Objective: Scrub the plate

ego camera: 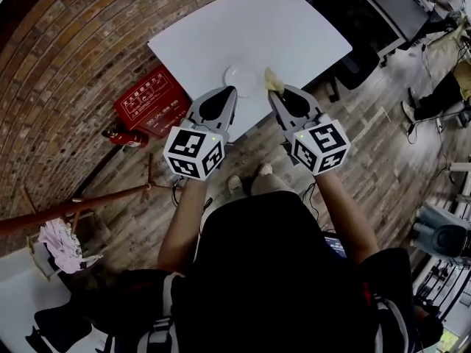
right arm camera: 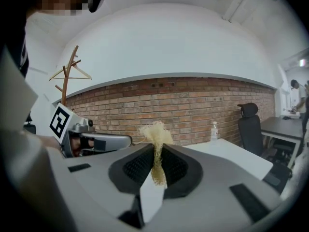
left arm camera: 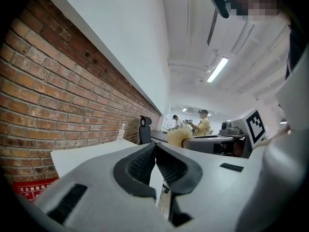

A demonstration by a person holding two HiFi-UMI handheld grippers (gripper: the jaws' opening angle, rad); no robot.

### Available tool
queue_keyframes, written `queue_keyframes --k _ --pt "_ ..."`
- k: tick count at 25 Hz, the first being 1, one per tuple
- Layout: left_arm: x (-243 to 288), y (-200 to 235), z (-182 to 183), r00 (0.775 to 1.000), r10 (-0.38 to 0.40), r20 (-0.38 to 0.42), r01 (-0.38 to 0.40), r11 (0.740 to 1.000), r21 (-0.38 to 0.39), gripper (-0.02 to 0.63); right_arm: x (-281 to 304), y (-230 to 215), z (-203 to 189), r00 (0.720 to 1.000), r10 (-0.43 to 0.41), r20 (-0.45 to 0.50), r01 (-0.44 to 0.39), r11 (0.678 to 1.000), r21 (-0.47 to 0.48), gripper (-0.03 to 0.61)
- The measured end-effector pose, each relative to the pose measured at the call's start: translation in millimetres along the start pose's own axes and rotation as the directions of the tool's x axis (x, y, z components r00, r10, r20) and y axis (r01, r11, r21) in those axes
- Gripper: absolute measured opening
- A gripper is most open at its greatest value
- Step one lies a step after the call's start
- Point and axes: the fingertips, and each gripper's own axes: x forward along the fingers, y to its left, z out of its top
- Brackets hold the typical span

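A white plate (ego camera: 240, 78) lies near the front edge of the white table (ego camera: 213, 35) in the head view. My left gripper (ego camera: 232, 90) hovers just at the plate's near side, shut with nothing between its jaws; in the left gripper view (left arm camera: 155, 148) its pads meet. My right gripper (ego camera: 271, 94) is shut on a yellowish mesh scrubber (ego camera: 273, 81), which sticks out beside the plate's right edge. In the right gripper view the scrubber (right arm camera: 155, 138) stands up between the pads of the right gripper (right arm camera: 157, 153).
A red fire-extinguisher box (ego camera: 147, 100) sits on the wooden floor left of the table, against the brick wall. A black office chair (ego camera: 355, 63) stands right of the table. A small bottle (right arm camera: 214, 130) stands at the table's far end. A coat stand (ego camera: 81, 201) leans at the left.
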Motion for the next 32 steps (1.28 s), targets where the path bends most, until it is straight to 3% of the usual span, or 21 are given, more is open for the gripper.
queue_keyframes --k 9,24,32 --pt "16.4 4.2 -5.5 1.0 0.004 -0.013 -0.004 1.0 -0.012 0.02 4.2 -17.6 -1.2 1.0 -0.003 0.005 0.003 1.0 0.011 0.054" --pt "78.4 23.2 -11.1 0.996 0.057 -0.066 -0.055 0.998 0.018 0.02 36.9 -73.9 -14.4 0.998 0.058 -0.034 -0.056 0.996 0.064 0.054" --pt "96.3 45.5 -33.6 0.99 0.103 -0.099 -0.107 0.994 -0.036 0.02 65.0 -88.9 -32.7 0.99 0.111 -0.084 -0.105 0.991 0.079 0.054"
